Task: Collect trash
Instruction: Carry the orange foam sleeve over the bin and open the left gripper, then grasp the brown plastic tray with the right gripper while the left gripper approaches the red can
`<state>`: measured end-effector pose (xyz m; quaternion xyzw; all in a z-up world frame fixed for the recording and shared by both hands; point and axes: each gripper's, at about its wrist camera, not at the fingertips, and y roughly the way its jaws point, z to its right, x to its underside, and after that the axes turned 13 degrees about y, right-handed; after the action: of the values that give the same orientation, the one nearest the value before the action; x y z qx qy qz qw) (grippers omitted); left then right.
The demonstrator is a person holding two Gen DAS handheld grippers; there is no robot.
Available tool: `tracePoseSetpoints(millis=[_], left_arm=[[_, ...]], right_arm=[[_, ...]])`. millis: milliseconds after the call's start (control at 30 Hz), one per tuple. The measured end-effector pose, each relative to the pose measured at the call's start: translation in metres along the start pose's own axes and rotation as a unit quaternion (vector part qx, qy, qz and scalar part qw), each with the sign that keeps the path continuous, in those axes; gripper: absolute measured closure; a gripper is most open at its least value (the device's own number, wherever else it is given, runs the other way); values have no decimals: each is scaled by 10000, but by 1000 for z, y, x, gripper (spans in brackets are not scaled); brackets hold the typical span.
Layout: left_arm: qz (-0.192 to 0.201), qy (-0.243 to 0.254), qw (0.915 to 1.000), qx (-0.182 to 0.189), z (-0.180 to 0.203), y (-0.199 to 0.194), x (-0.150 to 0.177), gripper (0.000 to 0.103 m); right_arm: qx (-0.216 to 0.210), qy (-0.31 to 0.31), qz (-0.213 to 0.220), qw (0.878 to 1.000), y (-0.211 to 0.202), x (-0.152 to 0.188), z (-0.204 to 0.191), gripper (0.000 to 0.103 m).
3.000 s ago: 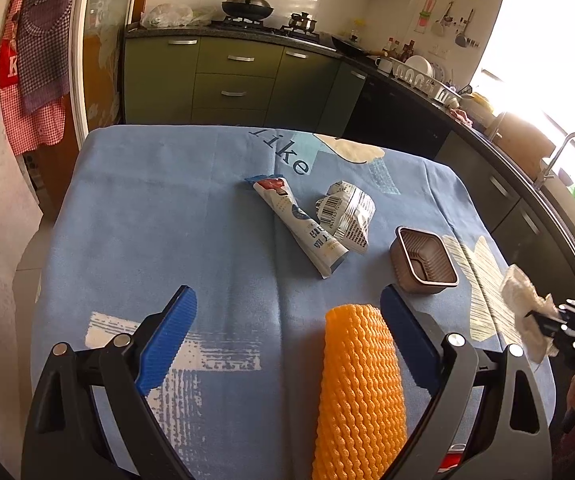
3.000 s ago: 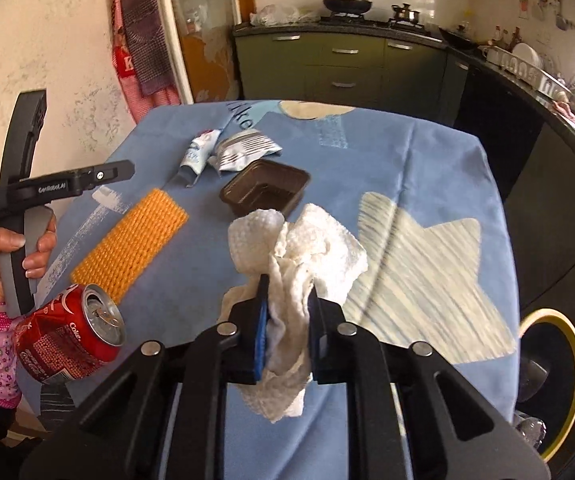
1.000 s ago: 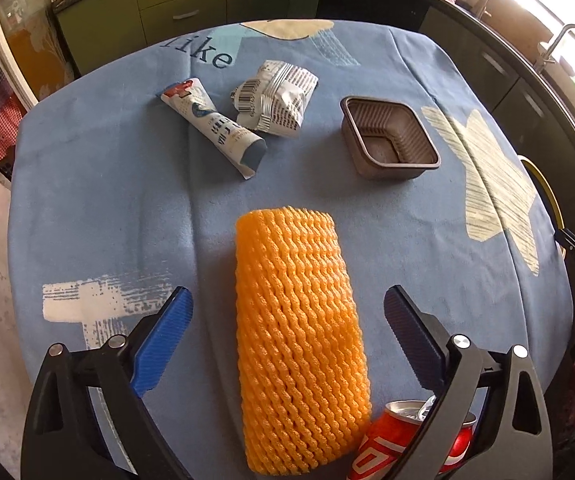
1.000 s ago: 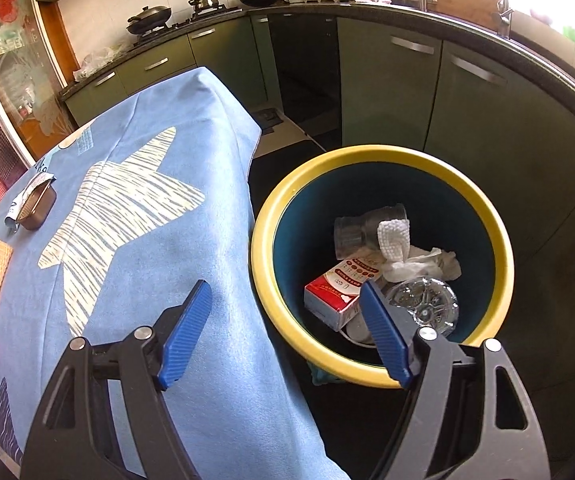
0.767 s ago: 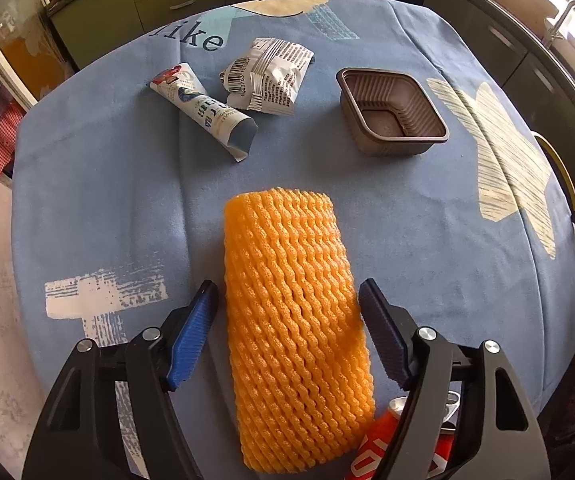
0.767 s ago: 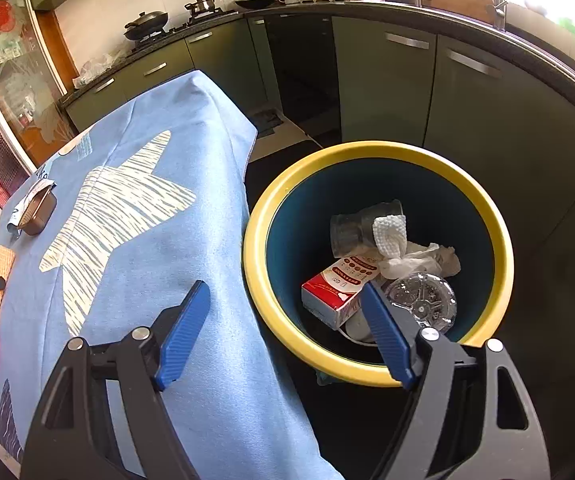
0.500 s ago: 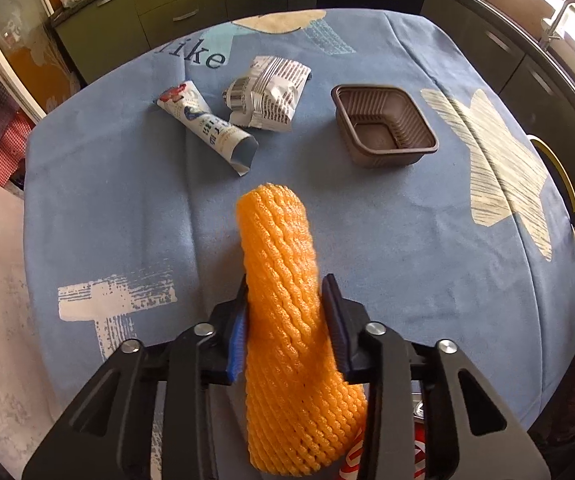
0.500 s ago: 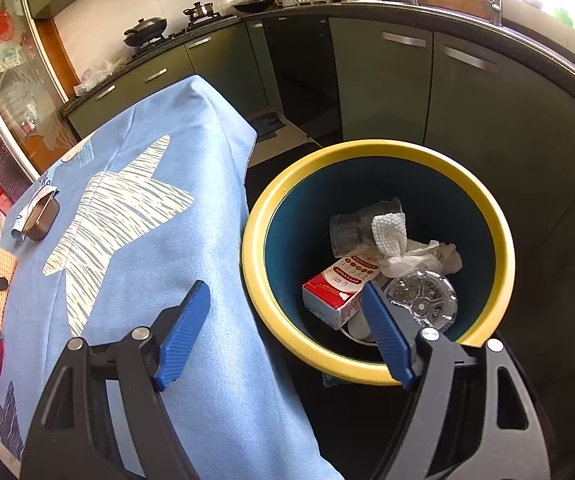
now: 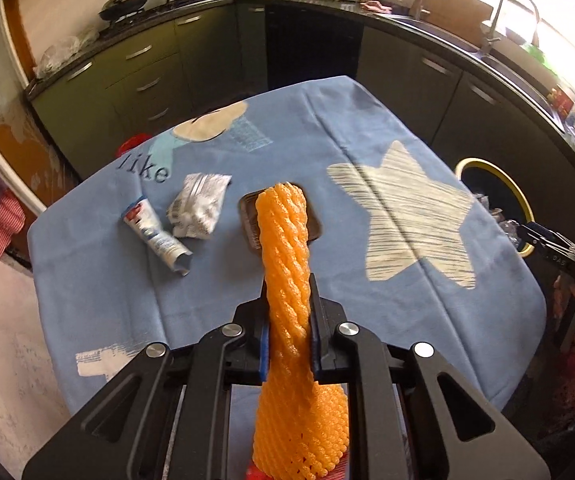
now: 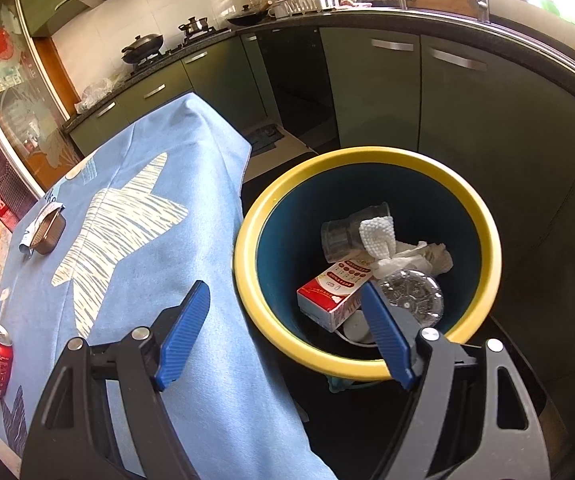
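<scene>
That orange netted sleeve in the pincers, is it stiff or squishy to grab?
Probably squishy: the orange foam net pinches narrow where the left gripper clamps it and flares below. Likely light, since it stands out past the pads without drooping. Its ribbing should resist slipping.

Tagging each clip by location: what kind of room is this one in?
A home kitchen, most likely: a stove with pans, a dish rack on the counter, a sink tap, and green cabinets around a cloth-covered table.

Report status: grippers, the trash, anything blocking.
Left gripper shut on orange foam net, lifted. Right gripper open, empty, over yellow-rimmed bin. Nothing blocking.
</scene>
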<state>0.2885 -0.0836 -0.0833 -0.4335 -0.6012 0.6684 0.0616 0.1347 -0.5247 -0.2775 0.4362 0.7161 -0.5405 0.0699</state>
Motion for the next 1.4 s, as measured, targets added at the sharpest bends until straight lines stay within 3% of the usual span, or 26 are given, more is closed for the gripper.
tracePoseSetpoints(millis=[167,367,567,733,767,800,933,1133,1267,1400], left_arm=[[103,604,9975,355,57,4,-42,88],[246,1410,9870,733,150,22,-112,87],[252,1969,9729,1188,247,65,-169,87],[139,2093,9688,1320,292,113,-197,85],[88,2097,9685,1342,299,124,-202,81],[43,2087,9687,1340,301,133,-203,78],[-48,2034,9711,1251,312,157,-211,47],[333,1950,9713,1323,294,118,-209,38],[743,1811,9725,1259,259,69,-195,33],[1086,1536,9774,964,205,17,-167,29]], right_arm=[[32,141,170,9997,-12,-3,19,29],[110,461,440,9979,-30,-6,57,29],[214,816,558,9949,-40,-8,98,29],[286,1099,536,9921,-40,-5,128,29],[291,1153,531,9915,-40,-5,132,29],[300,1198,513,9910,-39,-4,136,28],[317,1297,503,9898,-37,-4,142,27],[305,1193,545,9909,-37,-5,132,26],[250,1044,521,9929,-38,-4,116,26],[172,759,505,9957,-40,-6,90,26]])
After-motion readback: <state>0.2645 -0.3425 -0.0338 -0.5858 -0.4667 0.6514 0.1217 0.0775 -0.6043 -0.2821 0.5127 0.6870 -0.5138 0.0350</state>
